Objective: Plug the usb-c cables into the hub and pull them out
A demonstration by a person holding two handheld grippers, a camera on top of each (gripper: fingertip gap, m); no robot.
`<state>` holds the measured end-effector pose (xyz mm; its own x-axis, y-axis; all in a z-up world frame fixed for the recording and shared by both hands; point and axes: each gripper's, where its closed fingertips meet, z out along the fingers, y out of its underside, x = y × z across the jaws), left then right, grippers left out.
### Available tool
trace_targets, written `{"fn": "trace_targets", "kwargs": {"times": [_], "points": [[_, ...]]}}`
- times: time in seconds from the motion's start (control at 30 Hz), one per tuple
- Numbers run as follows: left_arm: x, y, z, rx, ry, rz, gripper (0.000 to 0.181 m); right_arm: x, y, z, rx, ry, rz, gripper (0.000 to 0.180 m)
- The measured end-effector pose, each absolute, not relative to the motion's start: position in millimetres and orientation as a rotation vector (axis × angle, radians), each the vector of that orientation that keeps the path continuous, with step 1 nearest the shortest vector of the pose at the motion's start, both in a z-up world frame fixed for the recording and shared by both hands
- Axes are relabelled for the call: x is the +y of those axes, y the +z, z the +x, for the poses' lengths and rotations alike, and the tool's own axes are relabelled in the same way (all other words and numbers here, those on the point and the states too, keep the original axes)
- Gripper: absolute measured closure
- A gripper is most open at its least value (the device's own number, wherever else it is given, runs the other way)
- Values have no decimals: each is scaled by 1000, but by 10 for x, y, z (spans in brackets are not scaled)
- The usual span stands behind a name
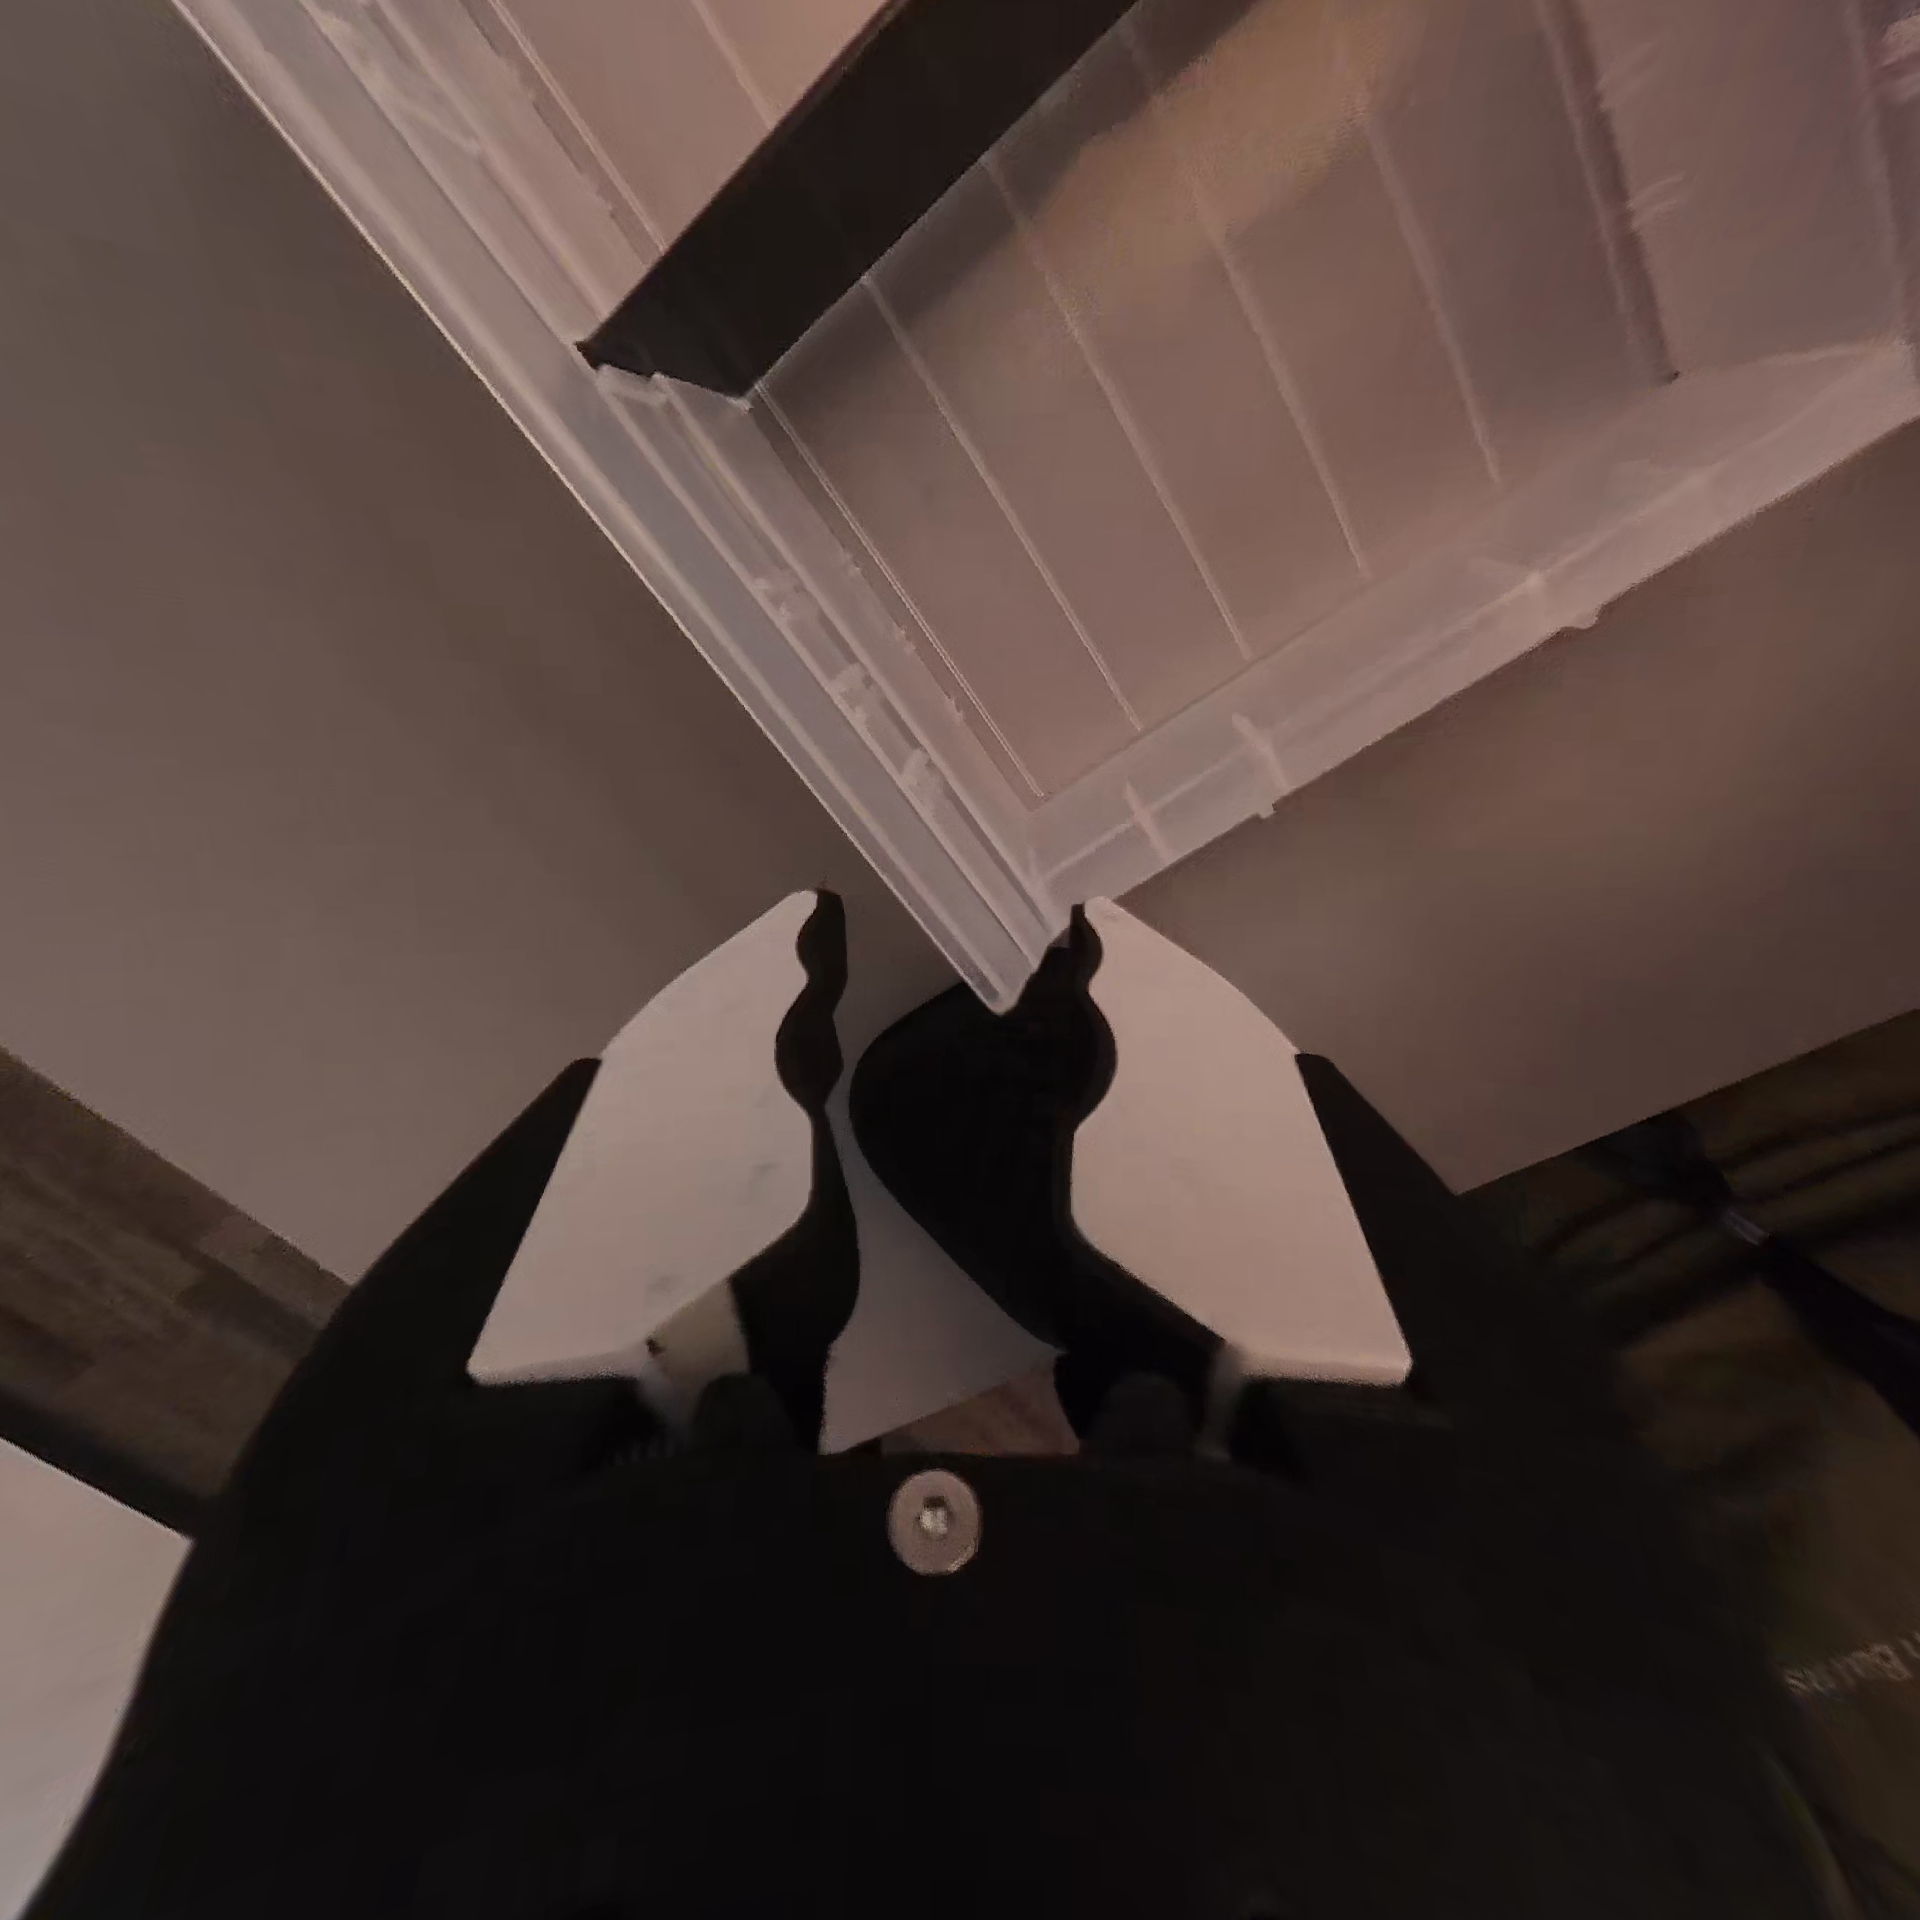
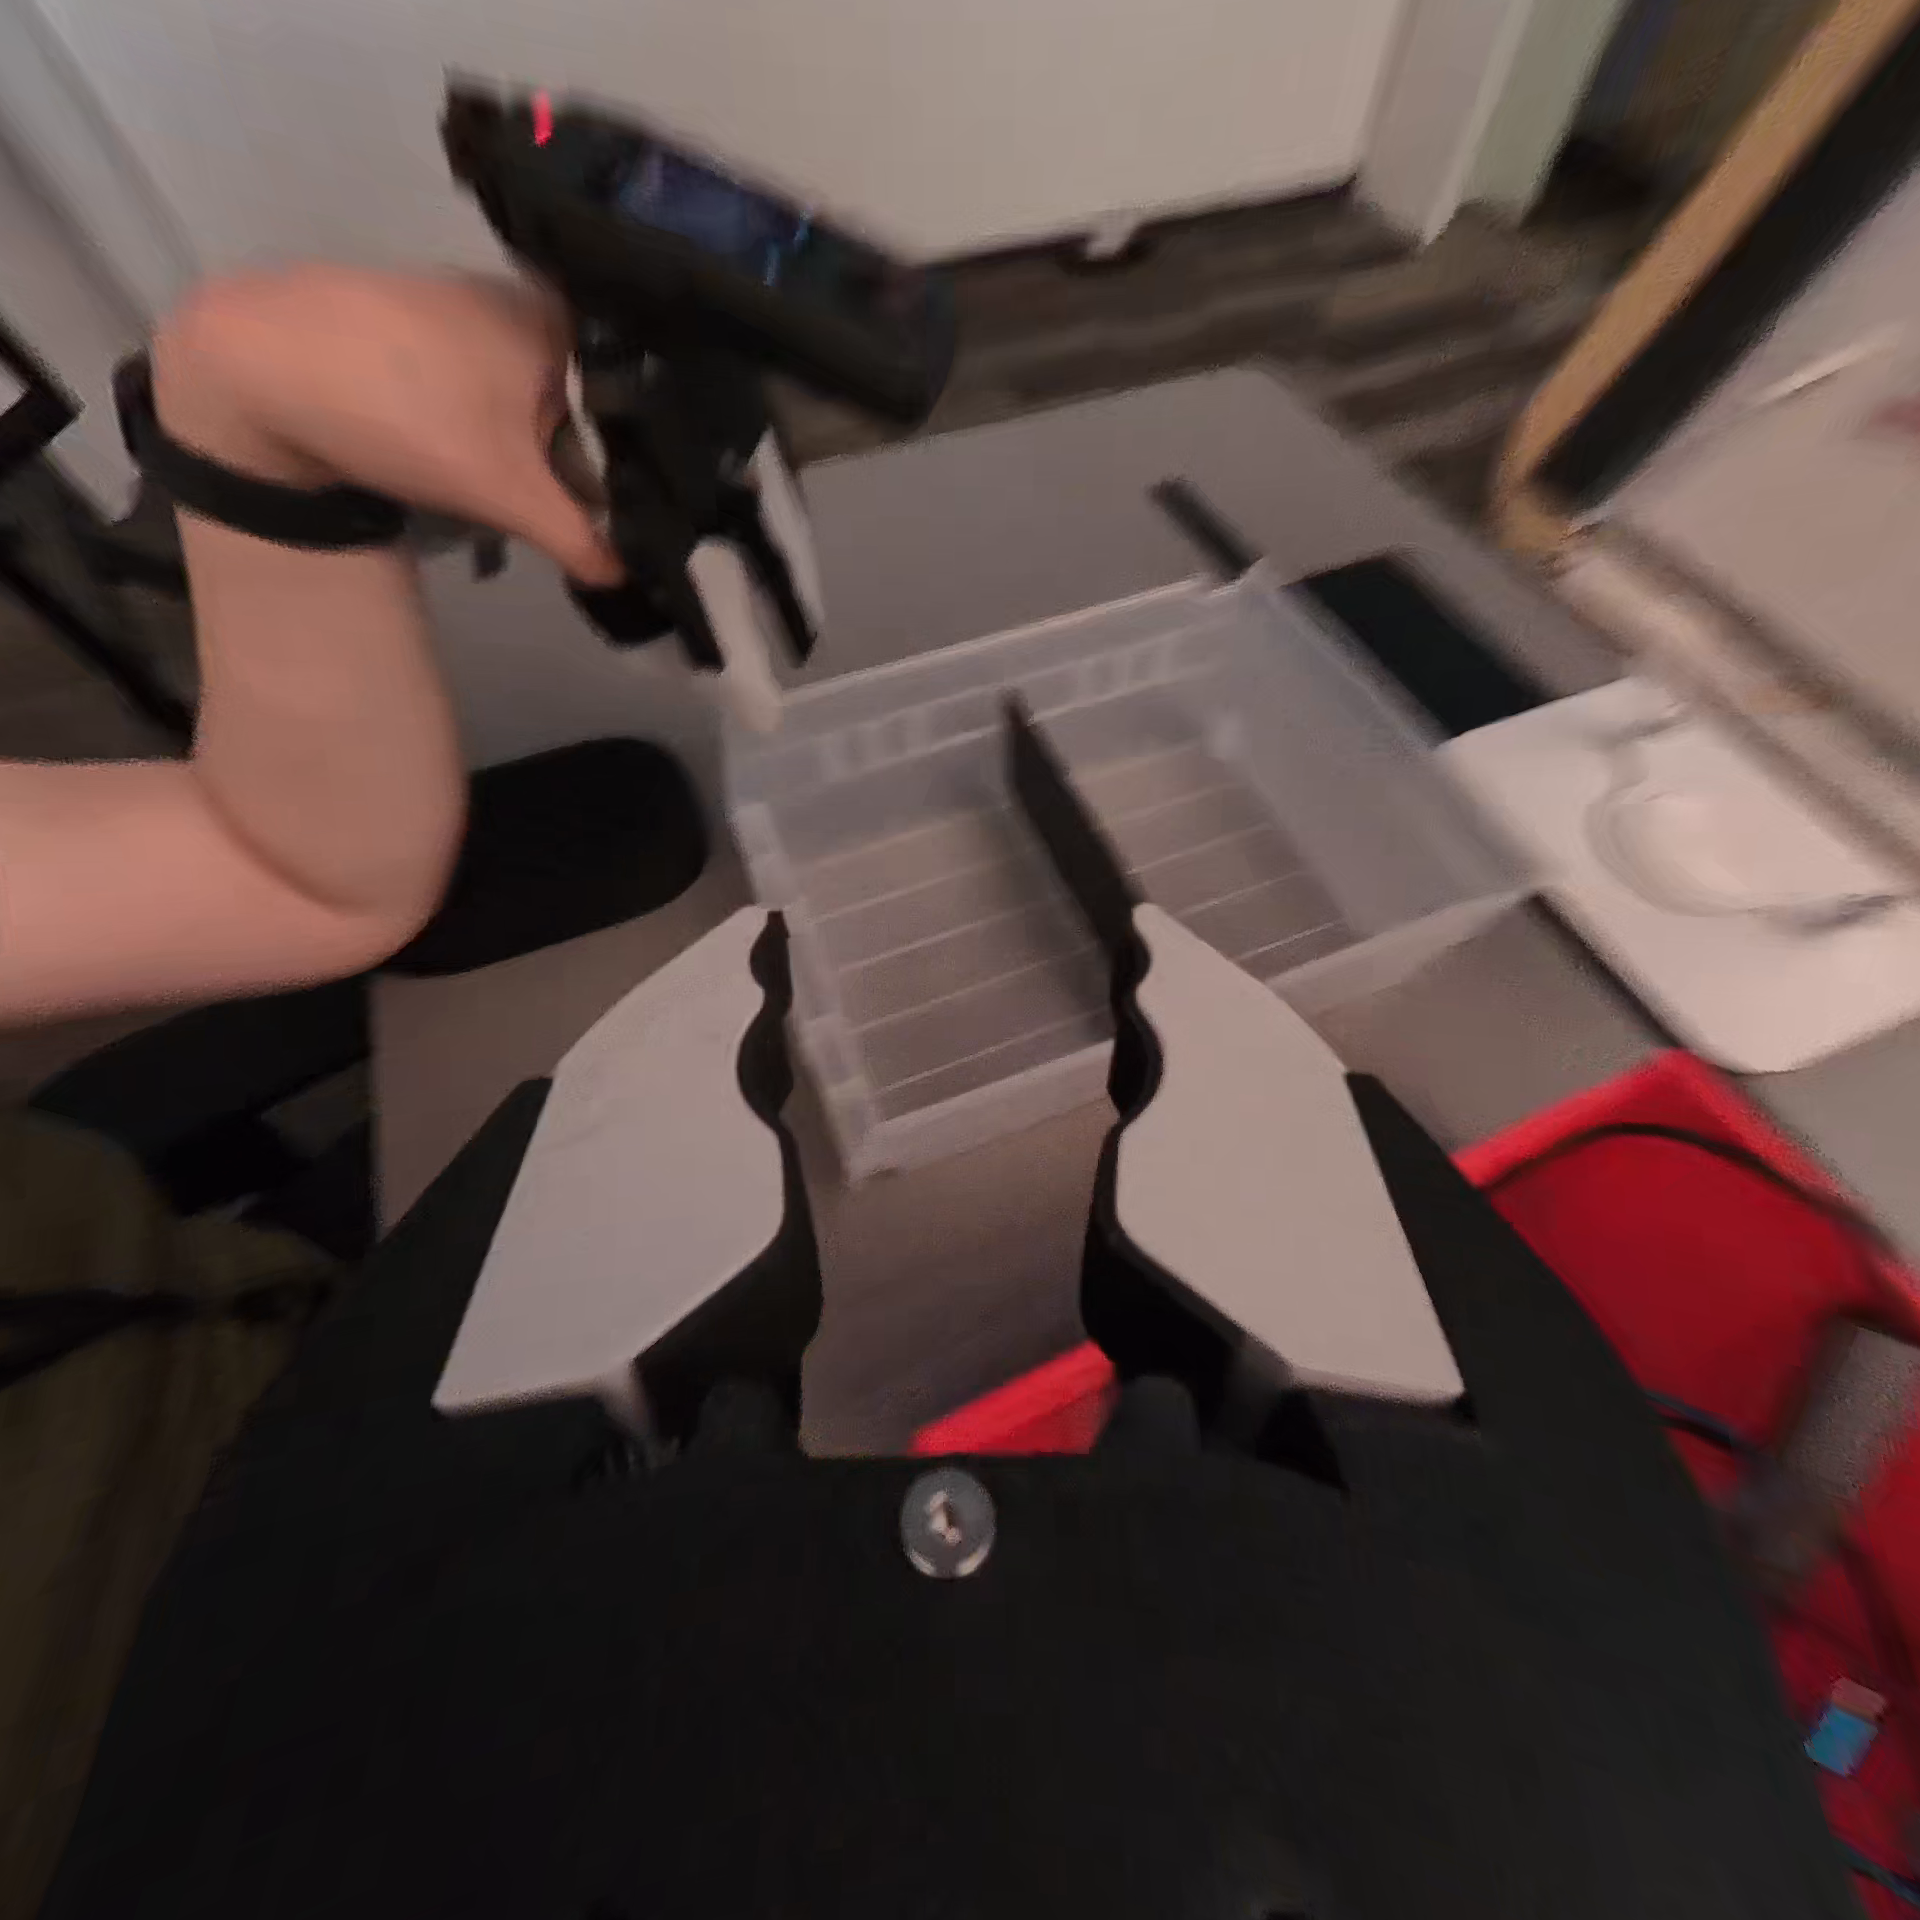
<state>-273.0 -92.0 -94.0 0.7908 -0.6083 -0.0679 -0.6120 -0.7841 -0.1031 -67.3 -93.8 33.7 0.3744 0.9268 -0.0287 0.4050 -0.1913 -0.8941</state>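
Note:
I see no USB-C hub or cable that I can make out in either view. A clear plastic tray (image 2: pixel 935 966) with a black divider (image 2: pixel 1060 821) sits on the grey table (image 2: pixel 987 499). My right gripper (image 2: pixel 951 925) is open and empty, hovering over the tray's near end. My left gripper (image 1: pixel 951 914) is open, with the tray's corner rim (image 1: pixel 987 935) between its fingertips. In the right wrist view the left gripper (image 2: pixel 764 644), held by a hand (image 2: pixel 395 416), hangs over the tray's far left corner. Both tray compartments (image 1: pixel 1091 499) look empty.
A white flat pad (image 2: pixel 1714 862) with a faint pale loop on it lies right of the tray. A red container (image 2: pixel 1662 1247) stands at the near right. A black slab (image 2: pixel 1403 644) and a thin black strip (image 2: pixel 1205 520) lie behind the tray. A dark rounded object (image 2: pixel 561 842) sits left of it. My right fingertips sit around 25 cm from my left ones.

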Motion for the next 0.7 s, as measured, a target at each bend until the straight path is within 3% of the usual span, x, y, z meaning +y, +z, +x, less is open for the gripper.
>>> {"fn": "trace_targets", "kwargs": {"times": [0.13,0.27,0.4,0.7], "points": [[-1018,-763,-2646,1032,48,-2750,141,-876,-428,-1019,-1222,528,-2071,127],[-1078,-689,-2531,1126,49,-2670,141,-436,-765,-938,-1157,161,-2180,135],[-1106,-672,-2461,1174,65,-2642,141,-253,-1082,-849,-1156,73,-2448,123],[-1189,-595,-2357,1262,73,-2554,142,-347,-1339,-892,-1004,112,-2902,117]]}}
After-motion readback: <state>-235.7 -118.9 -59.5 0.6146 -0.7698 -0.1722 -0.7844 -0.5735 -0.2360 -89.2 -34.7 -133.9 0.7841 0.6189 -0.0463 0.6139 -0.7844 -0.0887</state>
